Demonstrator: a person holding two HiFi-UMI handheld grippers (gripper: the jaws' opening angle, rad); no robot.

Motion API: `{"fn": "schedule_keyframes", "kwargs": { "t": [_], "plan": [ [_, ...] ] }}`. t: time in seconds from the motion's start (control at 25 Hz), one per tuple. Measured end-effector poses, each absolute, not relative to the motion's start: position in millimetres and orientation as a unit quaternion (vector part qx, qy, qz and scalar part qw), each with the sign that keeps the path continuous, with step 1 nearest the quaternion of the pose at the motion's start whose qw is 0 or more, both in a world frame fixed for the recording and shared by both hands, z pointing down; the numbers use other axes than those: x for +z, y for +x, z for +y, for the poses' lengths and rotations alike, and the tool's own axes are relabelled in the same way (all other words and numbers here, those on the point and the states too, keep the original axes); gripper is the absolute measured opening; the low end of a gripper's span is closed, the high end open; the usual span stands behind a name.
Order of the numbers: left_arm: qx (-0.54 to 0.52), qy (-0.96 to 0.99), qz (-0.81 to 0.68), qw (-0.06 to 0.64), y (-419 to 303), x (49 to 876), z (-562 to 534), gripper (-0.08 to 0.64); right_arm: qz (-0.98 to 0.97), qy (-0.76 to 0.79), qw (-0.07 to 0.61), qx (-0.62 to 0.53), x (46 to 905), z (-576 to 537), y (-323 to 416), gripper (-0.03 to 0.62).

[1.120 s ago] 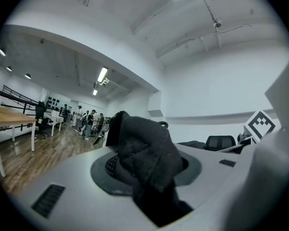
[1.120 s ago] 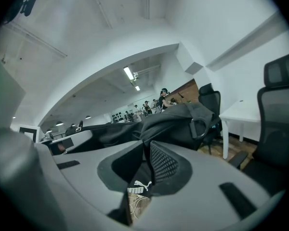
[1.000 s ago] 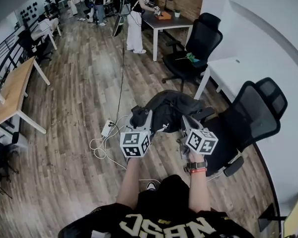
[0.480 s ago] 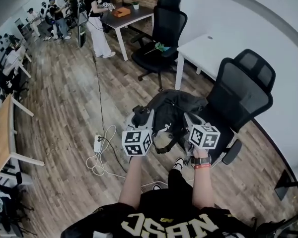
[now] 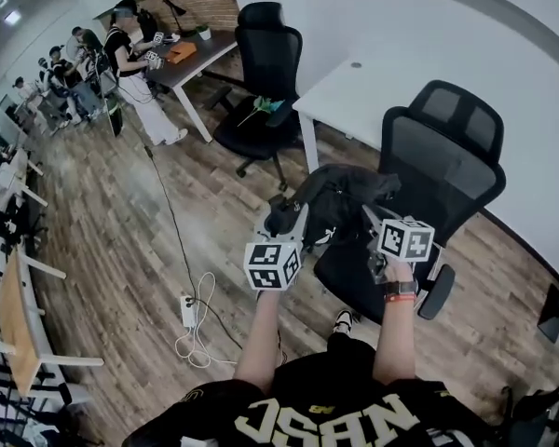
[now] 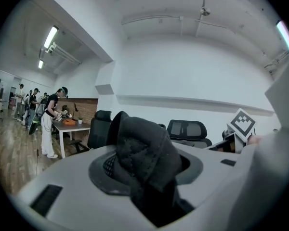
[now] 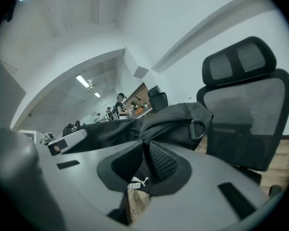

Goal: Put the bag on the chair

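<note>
Two grippers hold the black bag [image 5: 340, 196] up over the seat of the nearer office chair [image 5: 444, 154]. Left gripper [image 5: 284, 223]: jaws partly apart and opening, with the bag's thick padded strap wedged between them. Right gripper [image 5: 371, 222]: jaws narrow, pinching thin bag fabric.

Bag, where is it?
Head view, centre: the black bag hangs from the right gripper and the left gripper, its jaws opening round a strap, by the nearest office chair.
</note>
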State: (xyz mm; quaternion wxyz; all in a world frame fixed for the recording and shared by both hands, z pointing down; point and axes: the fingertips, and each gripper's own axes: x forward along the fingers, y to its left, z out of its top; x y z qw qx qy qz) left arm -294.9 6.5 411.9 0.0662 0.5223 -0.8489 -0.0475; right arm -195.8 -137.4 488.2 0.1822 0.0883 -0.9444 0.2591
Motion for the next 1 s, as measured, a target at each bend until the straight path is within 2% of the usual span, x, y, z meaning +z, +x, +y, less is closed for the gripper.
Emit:
{"fn": "schedule_keyframes", "kwargs": {
  "t": [0.4,0.84,1.0],
  "plan": [
    [-0.034,0.572,-0.814,0.095,-300,435,-126,0.209,-0.925,0.151,0.208,0.279,515,-245,-177,0.041],
    [-0.019,0.661,-0.737,0.142,-294,460,-221,0.212,-0.884,0.256,0.222,0.322,537,-291,-147,0.04],
    [-0.019,0.688,-0.706,0.163,-286,471,-251,0.212,-0.87,0.296,0.206,0.337,542,-306,-137,0.038]
  ]
}}
